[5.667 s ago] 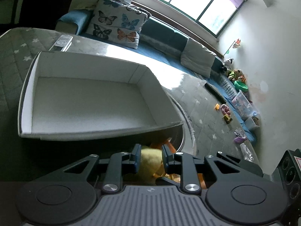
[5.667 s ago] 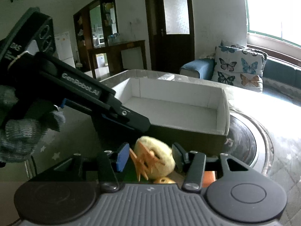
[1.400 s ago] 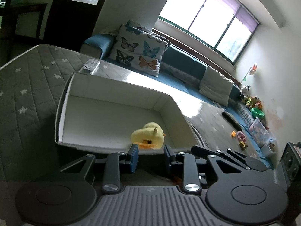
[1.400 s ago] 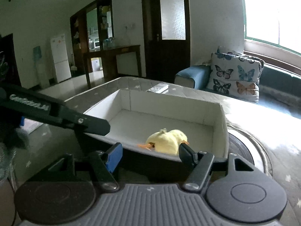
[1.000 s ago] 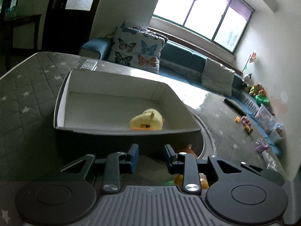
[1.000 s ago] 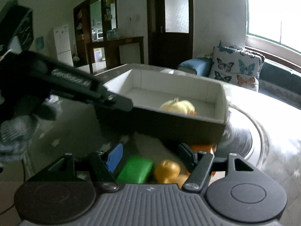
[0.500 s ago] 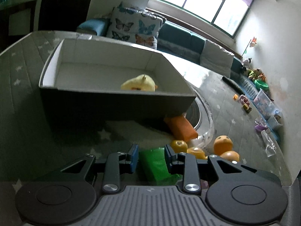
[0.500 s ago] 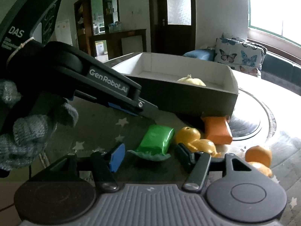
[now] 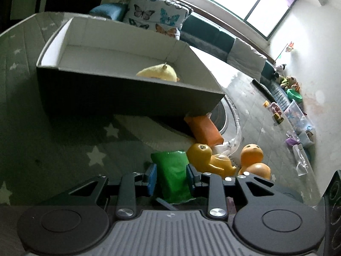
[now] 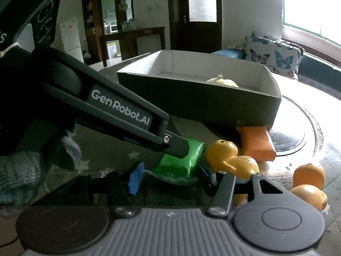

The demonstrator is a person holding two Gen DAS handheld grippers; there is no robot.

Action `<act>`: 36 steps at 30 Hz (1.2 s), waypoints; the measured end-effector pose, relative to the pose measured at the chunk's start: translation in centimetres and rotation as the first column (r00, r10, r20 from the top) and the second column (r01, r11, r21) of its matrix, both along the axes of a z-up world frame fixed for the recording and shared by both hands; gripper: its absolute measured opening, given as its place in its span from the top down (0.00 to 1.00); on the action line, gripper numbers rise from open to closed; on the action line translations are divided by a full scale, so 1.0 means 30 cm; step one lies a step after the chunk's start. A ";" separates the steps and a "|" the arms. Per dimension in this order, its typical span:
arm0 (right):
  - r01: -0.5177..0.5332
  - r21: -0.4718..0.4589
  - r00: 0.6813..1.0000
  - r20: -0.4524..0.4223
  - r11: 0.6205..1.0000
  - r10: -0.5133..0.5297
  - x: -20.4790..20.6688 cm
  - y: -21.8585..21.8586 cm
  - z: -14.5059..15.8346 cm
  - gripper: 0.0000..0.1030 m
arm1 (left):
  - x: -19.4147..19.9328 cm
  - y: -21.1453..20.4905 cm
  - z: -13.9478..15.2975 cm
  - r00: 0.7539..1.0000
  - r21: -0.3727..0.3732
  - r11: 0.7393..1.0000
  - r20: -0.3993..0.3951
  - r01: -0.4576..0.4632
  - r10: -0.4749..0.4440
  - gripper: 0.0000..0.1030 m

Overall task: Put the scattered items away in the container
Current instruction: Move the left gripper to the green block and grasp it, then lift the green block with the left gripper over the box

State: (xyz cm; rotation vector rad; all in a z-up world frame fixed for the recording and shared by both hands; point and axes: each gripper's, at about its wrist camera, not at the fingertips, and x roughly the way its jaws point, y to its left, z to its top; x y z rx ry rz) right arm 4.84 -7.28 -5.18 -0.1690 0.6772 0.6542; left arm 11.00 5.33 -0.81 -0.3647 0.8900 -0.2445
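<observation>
A dark box with a white inside [image 9: 127,98] [image 10: 198,104] stands on the star-patterned mat and holds a yellow plush chick [image 9: 157,73] [image 10: 222,82]. My left gripper [image 9: 171,177] has its jaws on both sides of a green packet [image 9: 173,175] [image 10: 181,160] that lies on the mat; whether the pads press it I cannot tell. My right gripper [image 10: 172,177] is open and empty, low behind the same packet. Beside it lie a yellow duck toy [image 9: 208,157] [image 10: 232,157], an orange packet [image 9: 202,131] [image 10: 254,140] and an orange duck toy [image 9: 253,160] [image 10: 309,181].
A round glass turntable [image 9: 229,117] [image 10: 298,128] lies to the right of the box. A sofa with butterfly cushions [image 9: 153,15] stands behind. Toys and bins [image 9: 294,111] line the far wall.
Both grippers have come down from over the box to the mat. The left gripper has moved forward so that the green packet now sits between its jaws.
</observation>
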 end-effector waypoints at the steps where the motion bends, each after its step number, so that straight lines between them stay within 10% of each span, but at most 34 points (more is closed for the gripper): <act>1: 0.002 0.000 1.000 -0.001 1.000 -0.002 0.002 0.002 -0.003 0.47 | 0.003 0.000 -0.005 1.000 -0.007 1.000 -0.006 0.000 0.000 0.68; 20: 0.000 -0.013 1.000 0.012 1.000 0.000 0.008 0.014 -0.009 0.50 | 0.009 -0.026 -0.001 0.999 -0.014 1.000 -0.040 -0.024 0.023 0.62; 36: 0.030 0.019 0.982 0.186 0.999 -0.033 0.044 -0.029 0.176 0.50 | 0.067 -0.073 0.206 0.989 0.008 1.000 0.146 0.017 -0.018 0.63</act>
